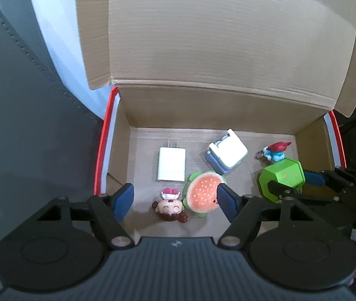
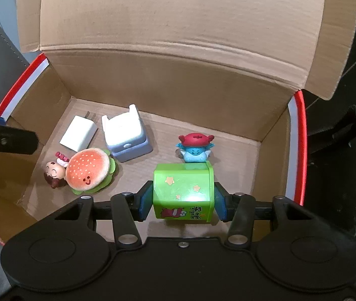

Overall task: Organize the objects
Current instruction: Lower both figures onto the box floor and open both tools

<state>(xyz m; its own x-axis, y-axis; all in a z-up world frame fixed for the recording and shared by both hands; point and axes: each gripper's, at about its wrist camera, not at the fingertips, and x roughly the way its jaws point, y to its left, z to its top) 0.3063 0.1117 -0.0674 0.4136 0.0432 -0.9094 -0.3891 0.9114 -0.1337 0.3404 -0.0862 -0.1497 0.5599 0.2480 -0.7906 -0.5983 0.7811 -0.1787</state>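
An open cardboard box (image 1: 210, 110) holds a white charger (image 1: 171, 164), a white and blue case (image 1: 227, 151), a burger plush (image 1: 204, 193), a small doll figure (image 1: 170, 208) and a blue figure with a red cap (image 1: 277, 150). My left gripper (image 1: 175, 200) hangs open above the doll and the burger with nothing between its pads. My right gripper (image 2: 183, 200) is shut on a green container (image 2: 184, 190) with star stickers. It holds the container just above the box floor, in front of the blue figure (image 2: 195, 148). The same container (image 1: 282, 178) shows at the right in the left wrist view.
The box lid (image 2: 178, 20) stands upright at the back. The side walls carry a red and white rim (image 2: 299, 150). A dark grey stitched surface (image 1: 14, 100) lies left of the box, and a black object (image 2: 353, 165) sits to its right. Bare floor shows mid-box (image 2: 158, 160).
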